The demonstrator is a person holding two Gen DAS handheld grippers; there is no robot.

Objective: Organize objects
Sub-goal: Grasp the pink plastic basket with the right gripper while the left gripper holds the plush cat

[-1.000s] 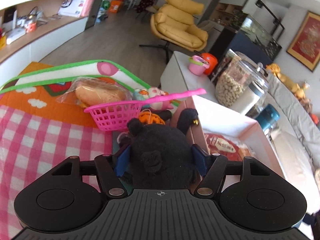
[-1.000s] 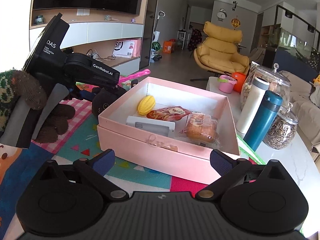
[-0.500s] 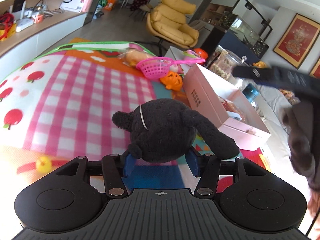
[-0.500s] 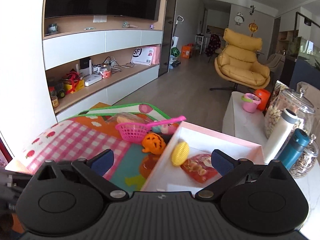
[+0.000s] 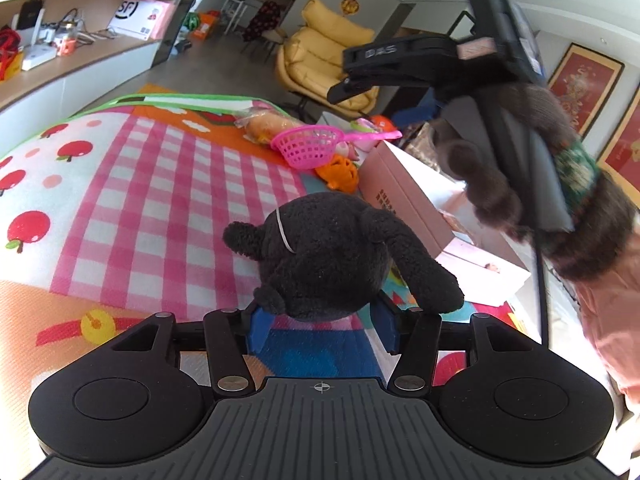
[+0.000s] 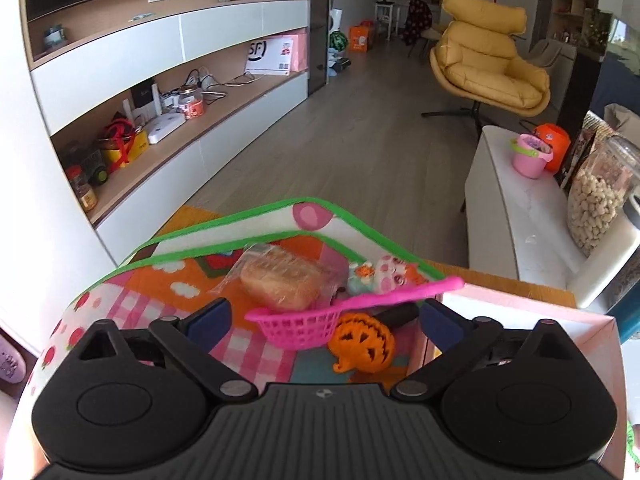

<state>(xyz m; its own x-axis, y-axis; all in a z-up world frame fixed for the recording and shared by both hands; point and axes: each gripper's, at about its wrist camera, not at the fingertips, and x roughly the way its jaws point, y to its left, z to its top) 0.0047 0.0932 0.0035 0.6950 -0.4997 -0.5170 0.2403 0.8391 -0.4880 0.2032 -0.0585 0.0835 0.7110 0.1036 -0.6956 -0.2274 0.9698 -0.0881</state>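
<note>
My left gripper (image 5: 322, 330) is shut on a black plush toy (image 5: 332, 256) and holds it above the colourful play mat (image 5: 160, 200), left of the pink box (image 5: 404, 204). My right gripper (image 6: 326, 318) is open and empty, hovering over the pink scoop basket (image 6: 300, 326) and the orange pumpkin toy (image 6: 362, 348). The right gripper also shows in the left wrist view (image 5: 348, 88), high above the box, held by a brown-gloved hand. The basket (image 5: 308, 146) and pumpkin (image 5: 340, 174) lie at the mat's far side.
A wrapped bread roll (image 6: 284, 278) and a small pink-white toy (image 6: 380, 274) lie behind the basket. The pink box's corner (image 6: 520, 312) is at the right. A white side table (image 6: 516, 216) holds a pink cup, an orange tub and a jar of nuts. A yellow armchair (image 6: 488, 68) stands beyond.
My left gripper has pulled back from the box with the plush toy and stays over the mat. My right gripper has risen and swung left from over the box to over the basket and pumpkin.
</note>
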